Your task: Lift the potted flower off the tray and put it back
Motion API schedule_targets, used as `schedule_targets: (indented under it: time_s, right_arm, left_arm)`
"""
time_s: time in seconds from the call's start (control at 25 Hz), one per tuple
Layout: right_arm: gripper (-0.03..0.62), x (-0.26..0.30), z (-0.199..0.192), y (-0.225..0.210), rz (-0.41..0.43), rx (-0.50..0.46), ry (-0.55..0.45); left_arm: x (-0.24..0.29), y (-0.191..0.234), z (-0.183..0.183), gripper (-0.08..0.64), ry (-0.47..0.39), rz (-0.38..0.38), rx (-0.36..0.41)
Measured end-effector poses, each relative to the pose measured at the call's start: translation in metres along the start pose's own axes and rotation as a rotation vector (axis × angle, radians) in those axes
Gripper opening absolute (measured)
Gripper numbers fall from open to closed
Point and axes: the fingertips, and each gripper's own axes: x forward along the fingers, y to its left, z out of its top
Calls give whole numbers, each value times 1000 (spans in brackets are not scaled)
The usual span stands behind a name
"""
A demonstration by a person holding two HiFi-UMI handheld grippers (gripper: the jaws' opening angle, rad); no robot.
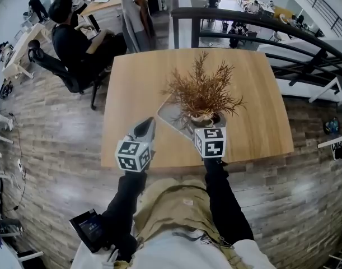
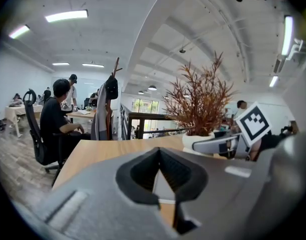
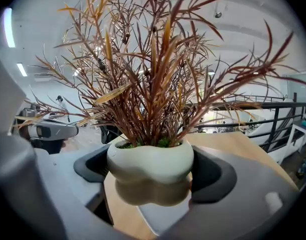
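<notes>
The potted flower (image 1: 203, 91) has dry red-brown sprigs in a lumpy white pot (image 3: 150, 161). It stands on, or barely above, a shiny grey tray (image 1: 169, 115) near the front of the wooden table (image 1: 249, 83); its reflection shows just under it in the tray (image 3: 158, 219). My right gripper (image 1: 211, 122) is shut on the pot, one dark pad against each side. To the left, my left gripper (image 1: 148, 123) is shut and holds nothing, its tips (image 2: 160, 151) met above the tray's near-left edge. The left gripper view shows the pot (image 2: 205, 141) off to the right.
A person (image 1: 70, 38) sits in an office chair at the table's far left corner. A dark railing (image 1: 260, 24) runs behind the table's far edge and down its right side. A coat stand (image 2: 110, 101) rises beyond the table. Bare tabletop lies around the tray.
</notes>
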Motion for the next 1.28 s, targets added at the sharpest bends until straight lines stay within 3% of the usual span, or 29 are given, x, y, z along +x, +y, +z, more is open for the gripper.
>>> schedule_targets:
  time_s: [0.4, 0.64, 1.28]
  right_arm:
    - [491, 42, -74, 10, 13, -19, 29]
    - [491, 73, -111, -5, 23, -27, 64]
    - [491, 136, -170, -24, 45, -37, 116]
  left_arm:
    - [9, 23, -64, 2, 9, 7, -12]
    - [40, 22, -103, 2, 43, -5, -28]
    - [84, 30, -145, 2, 88, -34, -6]
